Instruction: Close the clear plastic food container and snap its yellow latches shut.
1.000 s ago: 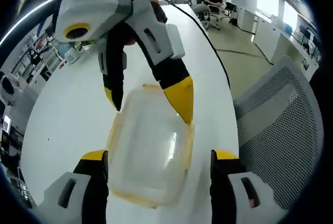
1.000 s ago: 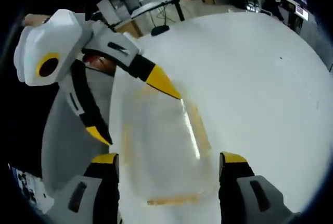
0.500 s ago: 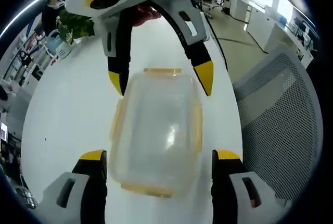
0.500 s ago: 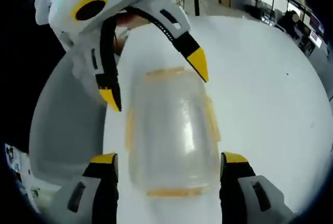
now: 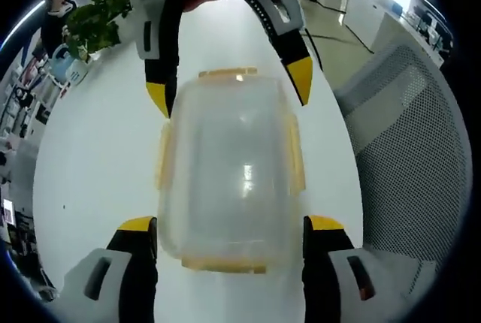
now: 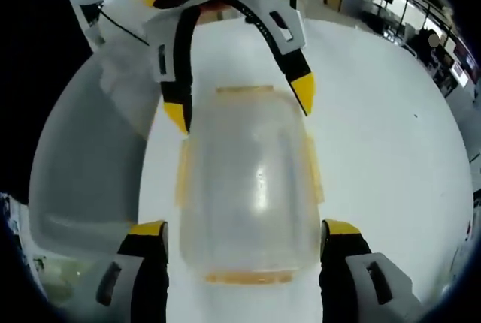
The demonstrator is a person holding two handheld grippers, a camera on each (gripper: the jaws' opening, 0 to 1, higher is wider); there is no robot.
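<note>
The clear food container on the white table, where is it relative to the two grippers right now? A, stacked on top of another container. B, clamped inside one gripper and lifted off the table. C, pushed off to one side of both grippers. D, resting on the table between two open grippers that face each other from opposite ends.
D: the clear food container rests on the white table, the left gripper and right gripper open at opposite ends.

a clear plastic food container point(image 5: 229, 169) with its lid on lies flat on the white worktop point(image 5: 90, 165), its yellow latches point(image 5: 294, 159) flared outward along the edges.
</note>
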